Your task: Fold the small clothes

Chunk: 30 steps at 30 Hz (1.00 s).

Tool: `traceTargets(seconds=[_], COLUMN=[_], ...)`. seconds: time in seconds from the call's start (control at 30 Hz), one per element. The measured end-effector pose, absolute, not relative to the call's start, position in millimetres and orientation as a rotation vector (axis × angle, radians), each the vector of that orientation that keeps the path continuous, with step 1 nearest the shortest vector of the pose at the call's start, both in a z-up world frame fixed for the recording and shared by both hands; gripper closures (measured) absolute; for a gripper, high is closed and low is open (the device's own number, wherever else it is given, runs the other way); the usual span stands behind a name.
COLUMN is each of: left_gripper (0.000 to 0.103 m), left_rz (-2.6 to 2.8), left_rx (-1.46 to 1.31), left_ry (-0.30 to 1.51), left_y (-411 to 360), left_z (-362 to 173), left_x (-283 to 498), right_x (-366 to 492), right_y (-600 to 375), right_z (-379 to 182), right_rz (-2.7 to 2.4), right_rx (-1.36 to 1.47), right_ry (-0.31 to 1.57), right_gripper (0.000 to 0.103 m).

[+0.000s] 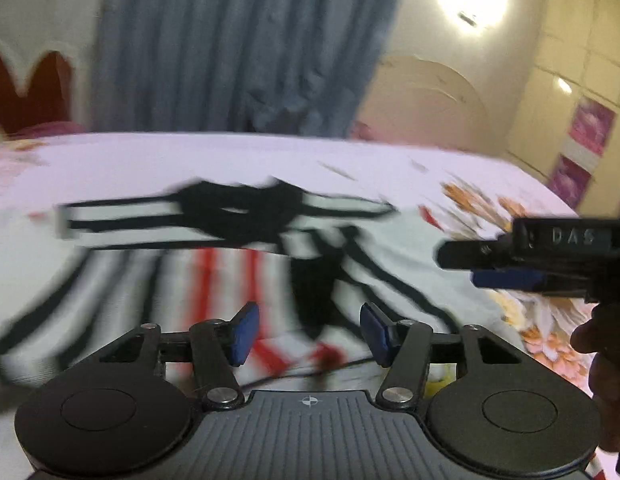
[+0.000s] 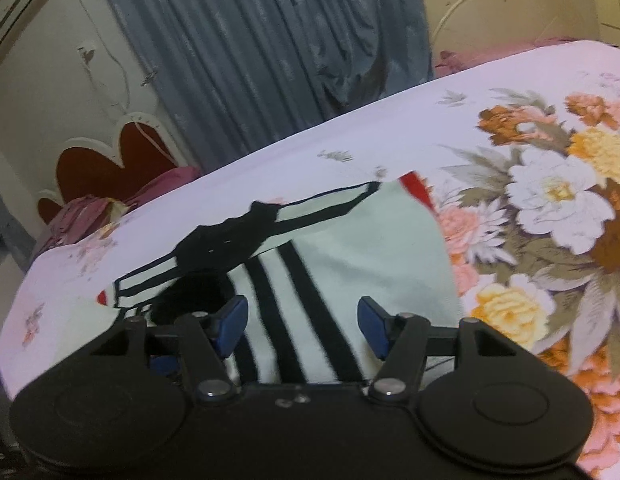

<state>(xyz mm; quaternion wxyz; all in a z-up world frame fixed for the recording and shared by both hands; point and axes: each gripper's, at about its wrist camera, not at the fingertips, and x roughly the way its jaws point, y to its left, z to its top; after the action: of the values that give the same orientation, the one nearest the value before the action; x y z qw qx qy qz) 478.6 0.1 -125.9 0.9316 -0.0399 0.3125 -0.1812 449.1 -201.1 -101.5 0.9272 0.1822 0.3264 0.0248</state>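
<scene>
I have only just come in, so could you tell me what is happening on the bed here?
A person with a handheld gripper in each hand is working on a small white garment with black stripes and red trim, spread on the floral bedsheet. Both the left gripper and the right gripper are open above the cloth, gripping nothing. The garment looks largely unfolded, so folding seems barely begun. The left view is motion-blurred.

The shirt (image 2: 350,264) lies on the bed (image 2: 270,152), with the curtain (image 2: 262,40) behind it
</scene>
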Motion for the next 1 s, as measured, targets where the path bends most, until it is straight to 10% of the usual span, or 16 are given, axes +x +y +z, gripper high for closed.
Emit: traceTargets(seconds=[0.37,0.53,0.73,1.0], left_gripper=[0.062,0.062,0.062,0.062], left_rz=[-0.090,-0.091,-0.123,-0.149], left_rx=[-0.105,-0.110,-0.059,-0.049], left_ry=[0.648,0.674,0.700,0.742], left_y=[114.4,114.1,102.6,101.9], left_z=[-134.1,-150.0,-157.0,-168.1], left_x=[472.9,486.4,489.0,494.5], right_x=[494.4,507.4,476.7,491.6], right_y=[-175.7,-163.4,-165.9,-181.4], right_z=[-143.1,-141.3,-93.0,-142.4], right_rz=[0.099,0.106,0.121,0.054], right_rx=[0.437,0.342,0.213,0.213], right_ry=[0.805,0.815,0.601,0.783], right_gripper=[0.048,0.093,0.095,0.095])
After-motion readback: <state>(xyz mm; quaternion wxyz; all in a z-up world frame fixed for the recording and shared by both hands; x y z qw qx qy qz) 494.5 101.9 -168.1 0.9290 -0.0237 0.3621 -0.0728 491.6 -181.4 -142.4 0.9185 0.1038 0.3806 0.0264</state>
